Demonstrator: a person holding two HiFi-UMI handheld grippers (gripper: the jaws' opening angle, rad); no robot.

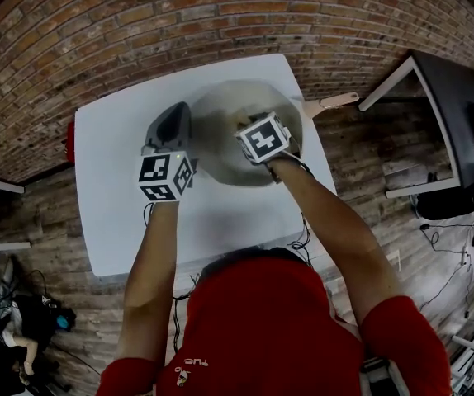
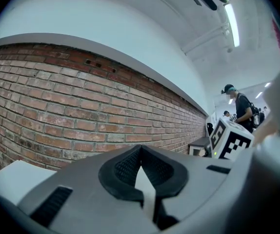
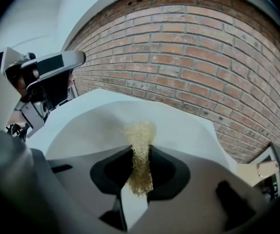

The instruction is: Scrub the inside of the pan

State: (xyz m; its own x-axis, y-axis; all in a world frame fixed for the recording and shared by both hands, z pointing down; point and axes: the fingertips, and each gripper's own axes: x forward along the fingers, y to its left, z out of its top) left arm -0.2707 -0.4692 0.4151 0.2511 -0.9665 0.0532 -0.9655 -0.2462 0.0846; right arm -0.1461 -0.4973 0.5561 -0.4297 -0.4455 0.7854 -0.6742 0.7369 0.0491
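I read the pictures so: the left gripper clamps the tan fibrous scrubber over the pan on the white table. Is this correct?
Not quite: the right gripper clamps the tan fibrous scrubber over the pan on the white table, as the right gripper view shows. The left gripper is shut on nothing.

We saw a coarse, straw-like fibre scrubber (image 3: 140, 130) pinched between the ribbed black pads (image 3: 109, 174) of the matt grey plastic right gripper (image 3: 141, 152). The pan (image 1: 220, 122) looked pale and dull-smooth inside, its handle (image 1: 334, 101) like light wood. The table (image 1: 121, 221) was smooth, matt white.
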